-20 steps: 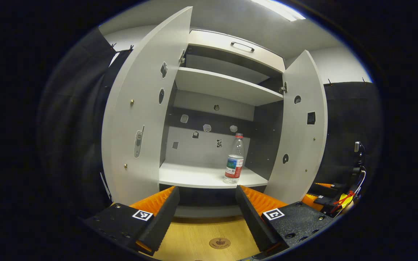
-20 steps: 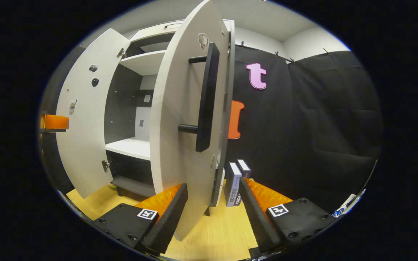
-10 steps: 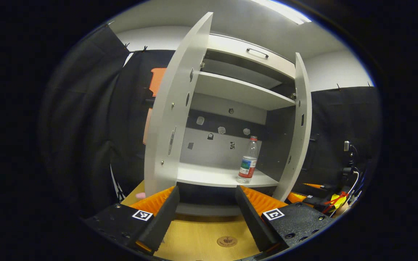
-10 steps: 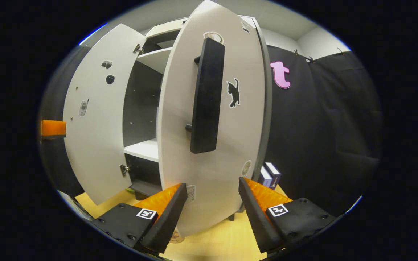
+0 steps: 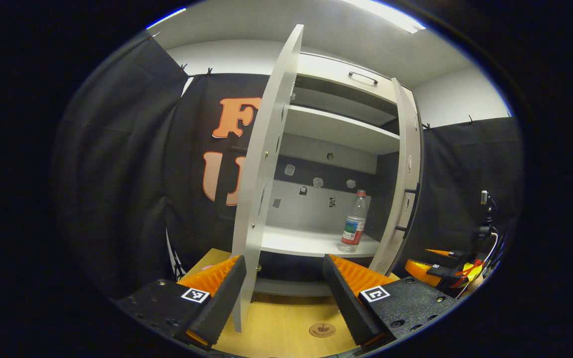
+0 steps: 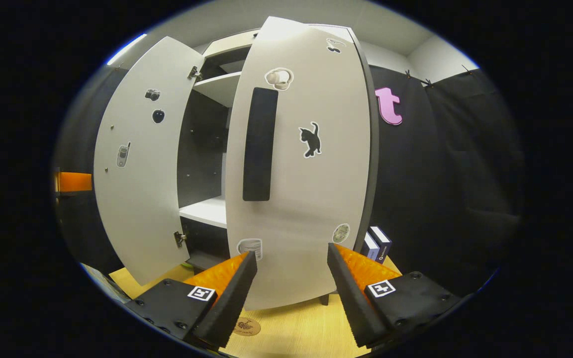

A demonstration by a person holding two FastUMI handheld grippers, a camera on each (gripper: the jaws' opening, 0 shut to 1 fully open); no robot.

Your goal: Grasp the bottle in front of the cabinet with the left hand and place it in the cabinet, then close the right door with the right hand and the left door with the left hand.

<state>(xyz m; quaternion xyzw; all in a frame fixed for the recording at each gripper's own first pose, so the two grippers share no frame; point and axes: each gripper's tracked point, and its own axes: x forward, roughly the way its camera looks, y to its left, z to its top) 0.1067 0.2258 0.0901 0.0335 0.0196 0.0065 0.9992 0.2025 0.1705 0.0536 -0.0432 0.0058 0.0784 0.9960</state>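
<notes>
From where I'm sitting on the left gripper view, the clear plastic bottle with a red cap and red-and-blue label [image 5: 354,223] is standing upright inside the light grey cabinet with dark inner walls [image 5: 338,141], on the lower white shelf [image 5: 306,242], over toward the right side near the right door. My left tongs [image 5: 284,293] are spread wide open with nothing between them, held low over the light wooden bench [image 5: 286,325]. The cabinet's left door [image 5: 265,164] is swung out so I'm looking at it almost edge-on, its bottom corner just beside the left finger of those tongs. The right door [image 5: 405,169] shows as a narrow sliver from this angle. The other gripper shows far off at the lower right.

On the right gripper view, the right tongs [image 6: 291,293] are also wide open and empty, sitting right in front of the right door's outer face, which has a long black bar handle [image 6: 259,144] and a black cat sticker [image 6: 310,139]. I can't tell if the fingers actually touch the door. That door looks partly closed, there's a gap beside it with the shelf visible. Two small dark boxes [image 6: 377,243] stand on the bench to the right of the cabinet.
</notes>
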